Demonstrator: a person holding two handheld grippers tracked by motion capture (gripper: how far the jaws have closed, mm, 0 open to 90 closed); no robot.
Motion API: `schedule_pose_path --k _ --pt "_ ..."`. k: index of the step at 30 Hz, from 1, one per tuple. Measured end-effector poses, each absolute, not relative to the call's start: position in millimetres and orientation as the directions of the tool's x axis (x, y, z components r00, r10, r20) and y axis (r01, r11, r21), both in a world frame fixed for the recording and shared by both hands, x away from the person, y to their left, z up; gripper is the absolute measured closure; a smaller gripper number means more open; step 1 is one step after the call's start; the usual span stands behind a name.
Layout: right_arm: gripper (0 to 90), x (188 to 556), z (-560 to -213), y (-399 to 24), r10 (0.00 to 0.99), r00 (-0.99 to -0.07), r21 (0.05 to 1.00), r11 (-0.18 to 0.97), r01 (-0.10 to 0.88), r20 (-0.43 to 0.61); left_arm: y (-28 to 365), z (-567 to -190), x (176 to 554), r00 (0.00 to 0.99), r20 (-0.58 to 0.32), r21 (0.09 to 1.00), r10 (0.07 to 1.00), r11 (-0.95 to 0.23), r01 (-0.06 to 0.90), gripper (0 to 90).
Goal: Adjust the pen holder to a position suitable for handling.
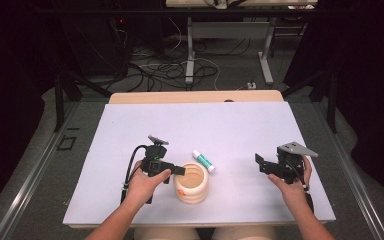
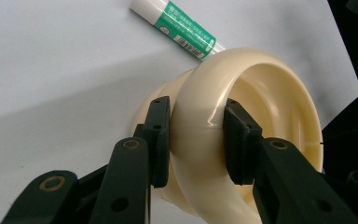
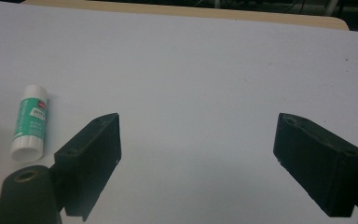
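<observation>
Where jaws pinch: glossy ribbed cream cup (image 2: 200,135).

Bright tabletop, dark room around it

Overhead light; soft shadows on the white table (image 1: 130,130); the nearest black parts in both gripper views blur.

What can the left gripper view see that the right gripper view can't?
Left gripper view: a cream cup, its rim pinched between the left gripper jaws, one outside and one inside. Right gripper view: the right gripper with jaws wide apart and nothing between them, plus the table's far wooden edge. Both: the green-and-white glue stick lying on the white tabletop.
</observation>
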State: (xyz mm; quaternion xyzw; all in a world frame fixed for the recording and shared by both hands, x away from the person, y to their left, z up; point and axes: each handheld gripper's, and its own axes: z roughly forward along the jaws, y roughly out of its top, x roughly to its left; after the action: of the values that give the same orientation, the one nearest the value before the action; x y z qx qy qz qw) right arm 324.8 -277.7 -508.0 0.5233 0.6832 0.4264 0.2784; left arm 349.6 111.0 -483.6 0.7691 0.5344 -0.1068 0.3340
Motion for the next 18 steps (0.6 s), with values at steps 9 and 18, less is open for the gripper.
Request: schedule_pose_path --k 9,18 --pt "14.3 324.5 -507.3 -278.5 0.953 -0.295 0.874 0.086 0.478 0.067 110.0 -482.9 348.5 0.418 -0.505 0.406 0.755 -0.220 0.887 65.5" --pt "14.3 325.8 -508.2 -277.5 0.953 -0.296 0.876 0.084 0.475 0.069 116.1 -481.4 349.2 0.418 -0.513 0.424 0.749 -0.202 0.883 54.3"
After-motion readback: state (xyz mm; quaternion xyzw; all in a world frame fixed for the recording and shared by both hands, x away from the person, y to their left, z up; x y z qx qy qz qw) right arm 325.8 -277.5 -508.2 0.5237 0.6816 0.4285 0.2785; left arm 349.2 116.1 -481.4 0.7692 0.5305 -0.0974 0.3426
